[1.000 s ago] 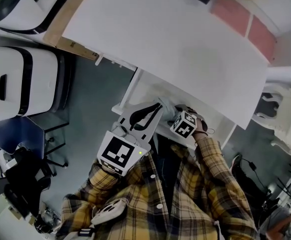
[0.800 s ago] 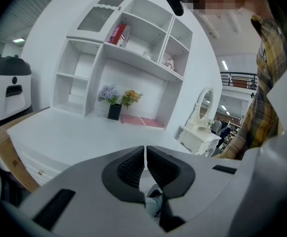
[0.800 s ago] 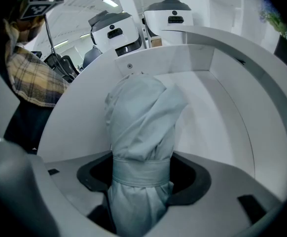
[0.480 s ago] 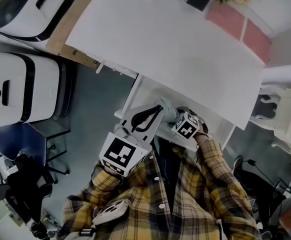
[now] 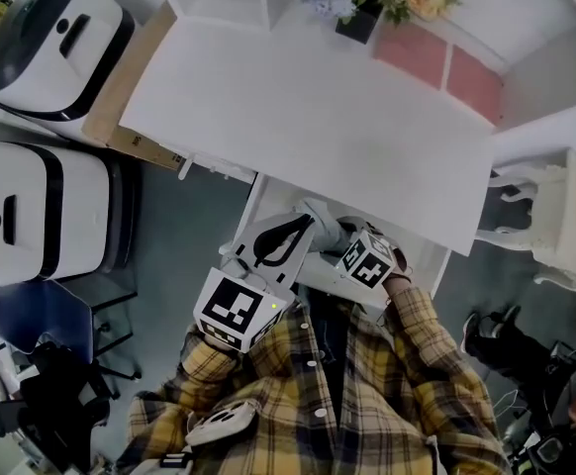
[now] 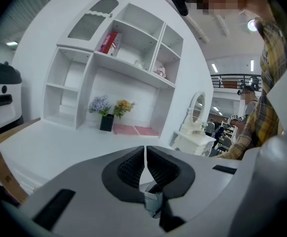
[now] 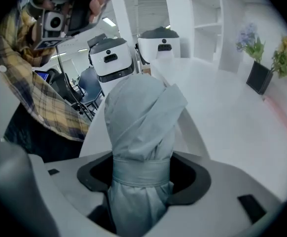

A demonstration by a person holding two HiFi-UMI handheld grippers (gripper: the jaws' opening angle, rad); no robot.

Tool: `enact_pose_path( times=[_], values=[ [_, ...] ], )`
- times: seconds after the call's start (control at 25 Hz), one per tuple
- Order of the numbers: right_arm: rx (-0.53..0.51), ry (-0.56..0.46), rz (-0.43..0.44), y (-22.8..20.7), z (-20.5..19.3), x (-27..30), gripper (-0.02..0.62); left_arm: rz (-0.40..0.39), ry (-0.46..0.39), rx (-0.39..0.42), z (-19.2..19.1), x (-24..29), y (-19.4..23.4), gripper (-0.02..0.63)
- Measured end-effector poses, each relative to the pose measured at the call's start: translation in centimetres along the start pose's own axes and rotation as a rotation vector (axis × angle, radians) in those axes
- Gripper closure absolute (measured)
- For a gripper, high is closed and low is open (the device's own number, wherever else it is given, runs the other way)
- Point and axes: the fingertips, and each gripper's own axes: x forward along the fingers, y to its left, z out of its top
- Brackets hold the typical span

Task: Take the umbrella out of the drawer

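Right gripper (image 7: 143, 174): jaws closed round the umbrella (image 7: 142, 115), clamping it at its fabric band; the grip is firm and the pads press both sides.
Umbrella: grey, folded and wrapped. Its bunched top stands up out of the right jaws and its lower part runs back through the throat behind them.
Umbrella's place: in the head view it shows just below the near edge of the white desk (image 5: 318, 97), above the open drawer (image 5: 273, 194), between the two grippers' tips. Whether it touches the drawer I cannot tell.
Left gripper (image 6: 145, 151): ribbed pads brought together with only a hairline slit between them and nothing between the tips. A scrap of grey shows low in the throat behind the pads; whether it is pinched I cannot tell.
Left gripper relative to the umbrella: just beside it, on its left, tip pointing toward it.
Desk: bare white top, with flowers in a dark pot (image 5: 355, 20) at its far edge beside pink panels (image 5: 436, 62).
Person: plaid sleeves (image 5: 407, 364) lead to both grippers.
Surroundings: white machines (image 5: 41, 206) stand left of the desk.
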Motion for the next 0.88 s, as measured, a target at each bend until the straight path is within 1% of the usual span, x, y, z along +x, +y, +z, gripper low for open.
enact_pose_path(
  times=[0.2,0.44,0.6,0.76,0.88],
  values=[
    [0.011,-0.096,-0.040,0.0,2.1,-3.4,0.284,-0.029,-0.019,0.005,1.1,0.5,-0.5,0.572],
    [0.035,-0.193,-0.139,-0.8,3.2,-8.2,0.282,-0.065,-0.051,0.017,2.8,1.4,-1.0,0.572],
    [0.129,-0.300,-0.201,-1.3,3.4,-12.0,0.284,-0.086,-0.075,0.035,3.9,2.1,-1.7,0.572],
    [0.239,-0.423,-0.251,-2.0,3.6,-15.8,0.284,-0.112,-0.077,0.051,4.4,2.8,-2.5,0.572],
    [0.293,-0.518,-0.291,-2.6,4.2,-18.8,0.284,-0.141,-0.088,0.063,4.8,3.2,-3.3,0.572]
  ],
)
